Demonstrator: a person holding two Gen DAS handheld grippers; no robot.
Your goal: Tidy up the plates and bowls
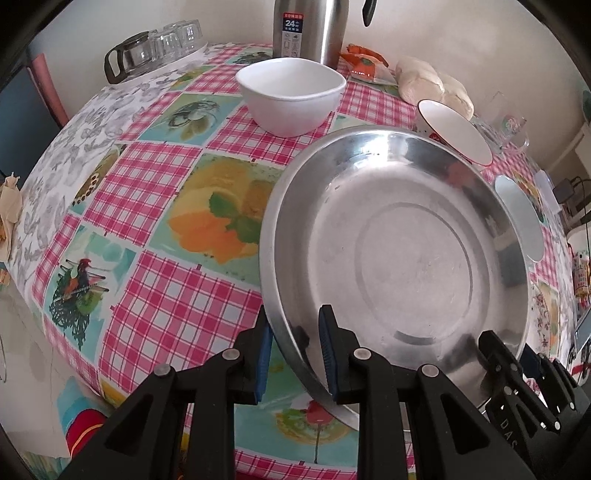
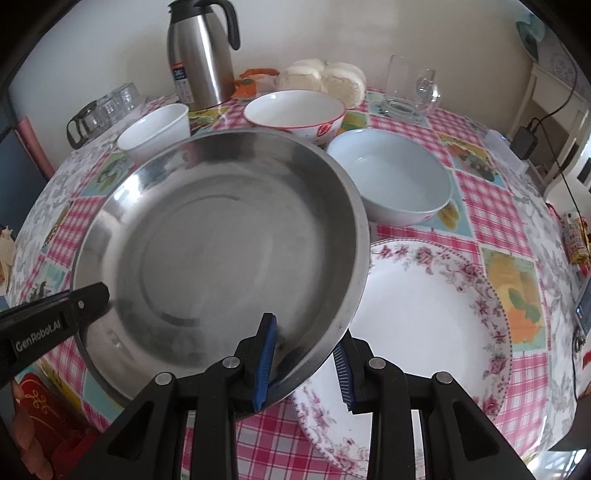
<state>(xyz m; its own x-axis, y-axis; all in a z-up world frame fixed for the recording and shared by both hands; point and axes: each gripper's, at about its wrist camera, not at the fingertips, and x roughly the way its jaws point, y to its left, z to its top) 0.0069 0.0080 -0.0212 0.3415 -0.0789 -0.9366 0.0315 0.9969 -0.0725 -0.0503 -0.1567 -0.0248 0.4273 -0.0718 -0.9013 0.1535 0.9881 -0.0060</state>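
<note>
A large steel plate hangs tilted above the checked tablecloth, held from two sides. My left gripper is shut on its near left rim, one blue pad inside and one outside. My right gripper is shut on its near right rim in the same way. The steel plate overlaps the left edge of a floral plate. Behind stand a white square bowl, a red-rimmed bowl and a pale blue bowl.
A steel thermos, a glass pot with glasses, buns and a glass mug line the back of the table. A cable and charger lie at the right.
</note>
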